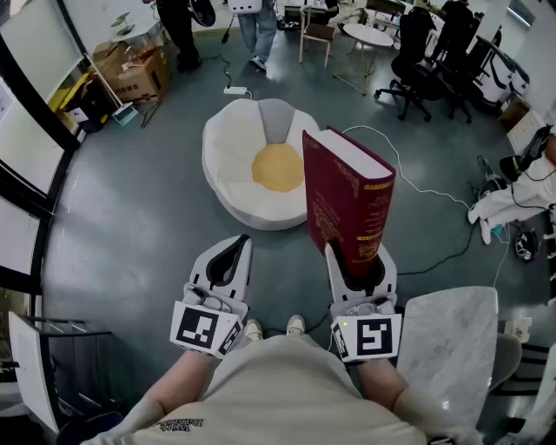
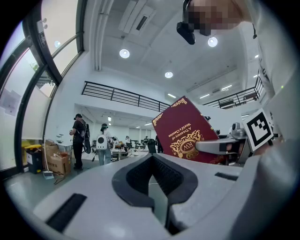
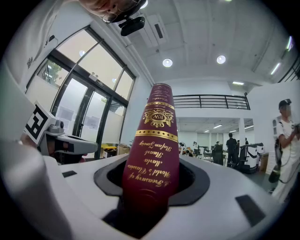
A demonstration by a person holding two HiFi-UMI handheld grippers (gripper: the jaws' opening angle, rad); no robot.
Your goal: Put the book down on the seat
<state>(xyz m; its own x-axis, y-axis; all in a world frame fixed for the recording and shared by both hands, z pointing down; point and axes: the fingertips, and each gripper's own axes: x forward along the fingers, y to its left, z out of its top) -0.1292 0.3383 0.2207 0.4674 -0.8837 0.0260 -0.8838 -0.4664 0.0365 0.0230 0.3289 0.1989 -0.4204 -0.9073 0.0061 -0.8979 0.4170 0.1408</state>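
Note:
A thick maroon book [image 1: 347, 200] with gold lettering stands upright in my right gripper [image 1: 359, 261], whose jaws are shut on its lower end. In the right gripper view its spine [image 3: 154, 154] rises straight out from between the jaws of that gripper [image 3: 150, 192]. The seat [image 1: 234, 165], a white round floor cushion with a yellow centre, lies on the grey floor ahead and slightly left of the book. My left gripper [image 1: 230, 254] hovers level beside the right one, shut and empty. In the left gripper view [image 2: 157, 187], the book's cover [image 2: 185, 131] shows to the right.
A marble-topped table [image 1: 447, 348] stands close at my right. A white cable [image 1: 417, 187] trails over the floor past the seat. Office chairs [image 1: 417, 61], a small round table [image 1: 365, 36], cardboard boxes [image 1: 130, 74] and standing people [image 1: 256, 26] fill the far side. Glass walls run along the left.

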